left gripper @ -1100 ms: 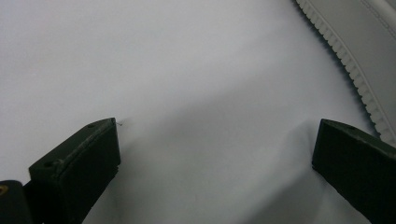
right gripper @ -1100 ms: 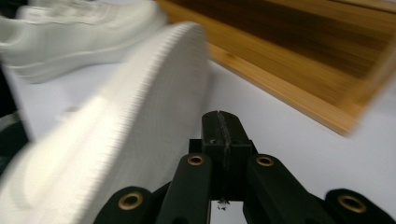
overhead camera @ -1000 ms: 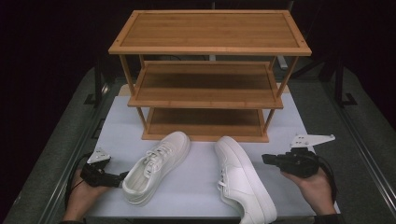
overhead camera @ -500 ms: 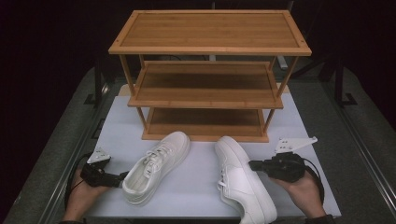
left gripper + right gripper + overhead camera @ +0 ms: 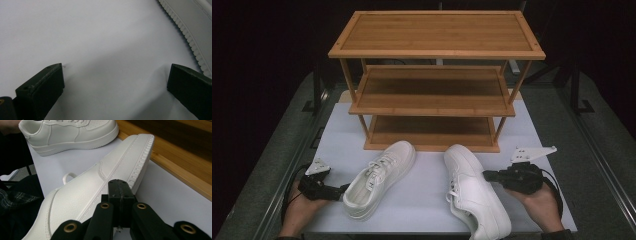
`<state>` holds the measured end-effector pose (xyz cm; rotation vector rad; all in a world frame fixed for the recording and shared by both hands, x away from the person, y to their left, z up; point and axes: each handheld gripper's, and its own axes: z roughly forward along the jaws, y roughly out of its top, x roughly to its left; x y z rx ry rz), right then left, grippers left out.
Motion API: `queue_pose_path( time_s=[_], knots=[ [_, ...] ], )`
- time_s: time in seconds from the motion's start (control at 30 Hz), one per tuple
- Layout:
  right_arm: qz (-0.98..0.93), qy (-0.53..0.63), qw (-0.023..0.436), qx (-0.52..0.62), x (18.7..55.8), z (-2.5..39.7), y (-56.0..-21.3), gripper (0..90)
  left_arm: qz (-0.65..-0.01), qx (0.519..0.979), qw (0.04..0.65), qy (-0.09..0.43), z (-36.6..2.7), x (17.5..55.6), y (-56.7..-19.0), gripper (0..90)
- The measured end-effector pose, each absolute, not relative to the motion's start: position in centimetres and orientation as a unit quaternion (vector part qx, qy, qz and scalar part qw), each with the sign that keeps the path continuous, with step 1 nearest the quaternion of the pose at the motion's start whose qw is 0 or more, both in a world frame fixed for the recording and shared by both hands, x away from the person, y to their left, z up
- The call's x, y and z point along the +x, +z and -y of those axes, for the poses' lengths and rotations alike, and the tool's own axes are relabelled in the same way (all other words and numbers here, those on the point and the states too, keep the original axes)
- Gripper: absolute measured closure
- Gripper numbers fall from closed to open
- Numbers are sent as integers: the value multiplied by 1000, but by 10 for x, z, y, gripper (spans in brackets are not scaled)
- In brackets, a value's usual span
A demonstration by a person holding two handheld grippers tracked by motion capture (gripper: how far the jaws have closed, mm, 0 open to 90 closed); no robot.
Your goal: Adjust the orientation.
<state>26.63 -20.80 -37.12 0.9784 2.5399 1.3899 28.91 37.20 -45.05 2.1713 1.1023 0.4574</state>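
The right shoe (image 5: 474, 192) lies on the white mat (image 5: 427, 200) in front of the wooden rack (image 5: 432, 90), with the right gripper (image 5: 488, 175) pressed shut and empty at its outer side — those jaws should be opened before any grasp is tried. The left gripper (image 5: 343, 189) is held wide open beside the heel of the left shoe (image 5: 379, 175). Each shoe is best gripped at the collar rather than the smooth sidewall — a slip is likelier there.

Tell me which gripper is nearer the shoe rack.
Right. The right gripper sits beside the right shoe, a short way in front of the shoe rack. The left gripper lies farther back toward the person, at the heel of the left shoe.
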Motion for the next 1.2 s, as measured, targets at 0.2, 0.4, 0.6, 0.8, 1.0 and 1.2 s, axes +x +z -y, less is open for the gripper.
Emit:
queue_pose_path(
  time_s=[0.2,0.4,0.6,0.8,1.0,1.2],
  knots=[
    [-827,452,53,331,267,217,-373,900,-421,828,326,175,-372,289,-450,4],
    [-822,450,62,344,270,230,-377,900,-421,828,326,174,-372,289,-451,4],
    [-814,451,59,361,274,242,-384,900,-421,829,326,175,-372,289,-451,4],
    [-810,448,56,373,278,250,-390,900,-421,828,326,175,-372,289,-451,4],
    [-810,437,57,387,281,258,-397,900,-421,828,326,175,-372,289,-451,4],
    [-811,423,54,401,286,264,-407,900,-421,828,326,175,-372,289,-451,4]
  ],
)
